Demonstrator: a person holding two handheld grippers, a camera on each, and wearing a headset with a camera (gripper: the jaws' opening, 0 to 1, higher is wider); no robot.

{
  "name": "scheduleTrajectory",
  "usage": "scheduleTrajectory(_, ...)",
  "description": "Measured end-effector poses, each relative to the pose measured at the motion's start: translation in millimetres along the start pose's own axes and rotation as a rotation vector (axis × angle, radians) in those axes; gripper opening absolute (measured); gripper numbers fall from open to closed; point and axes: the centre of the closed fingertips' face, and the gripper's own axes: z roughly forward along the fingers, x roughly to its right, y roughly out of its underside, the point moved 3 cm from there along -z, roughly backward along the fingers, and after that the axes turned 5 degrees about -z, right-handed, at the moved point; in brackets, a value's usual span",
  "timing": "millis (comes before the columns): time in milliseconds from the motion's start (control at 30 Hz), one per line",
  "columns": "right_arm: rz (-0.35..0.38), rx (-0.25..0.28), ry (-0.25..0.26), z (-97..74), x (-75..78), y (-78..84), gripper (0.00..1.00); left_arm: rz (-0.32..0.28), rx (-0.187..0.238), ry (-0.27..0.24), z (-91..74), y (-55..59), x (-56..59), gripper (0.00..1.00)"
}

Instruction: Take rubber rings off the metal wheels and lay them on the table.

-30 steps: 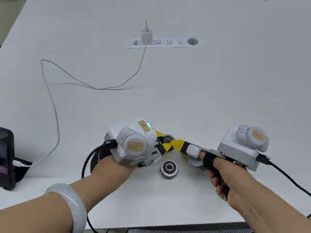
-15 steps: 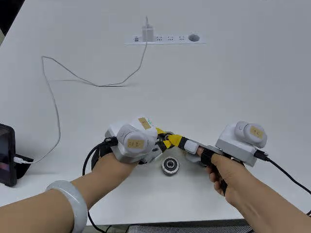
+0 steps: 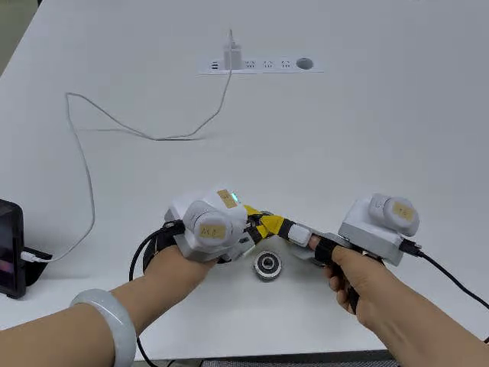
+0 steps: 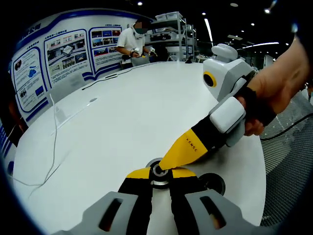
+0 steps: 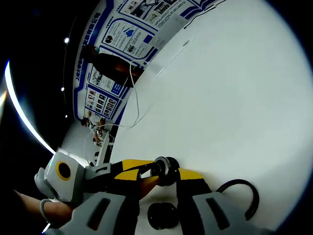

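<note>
The left gripper [image 4: 157,175] is clamped on a small metal wheel [image 4: 157,169], its two yellow-tipped jaws pressing the wheel from either side and holding it just above the worktop [image 3: 344,138]. The right gripper [image 4: 165,165] comes in from the opposite side, and its yellow tip touches the same wheel at the hub. In the left gripper view its jaws overlap into a single wedge, so I cannot tell whether they are parted or closed on anything. In the right gripper view the wheel [image 5: 166,169] sits at the tips of the right gripper [image 5: 166,179], with the left gripper [image 5: 139,166] reaching in from the left. The wheel is too small to show whether a rubber ring is on it.

In the head view the two grippers meet tip to tip near the worktop's front edge, the left gripper [image 3: 254,221] beside the right gripper [image 3: 269,224]. A second wheel [image 3: 267,264] lies flat on the worktop just in front of them, nearer the person. It has a dark outer rim and a bright inner ring.

Farther out, a white cable [image 3: 84,168] loops across the worktop to a power strip [image 3: 260,66] near the far side. A dark phone [image 3: 8,248] stands at the left edge.
</note>
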Motion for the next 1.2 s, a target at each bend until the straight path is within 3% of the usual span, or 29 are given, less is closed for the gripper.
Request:
scheduleTrajectory(233,0.028,-0.001,0.008,0.6,1.6,0.5,0.31,-0.004,0.000,-0.001,-0.1,0.0,0.0,0.13)
scheduleTrajectory(500,-0.003,0.008,-0.009,2.3,-3.4,-0.7,0.36,-0.002,-0.001,0.000,-0.3,0.3,0.1,0.13)
scheduleTrajectory(900,0.033,0.015,-0.029,1.6,-3.1,-3.1,0.32,0.000,0.001,0.002,-0.4,0.9,-0.2,0.13)
scheduleTrajectory(1200,-0.002,0.017,-0.025,-0.2,-5.0,-3.9,0.32,0.004,0.004,0.005,-0.3,1.2,0.0,0.13)
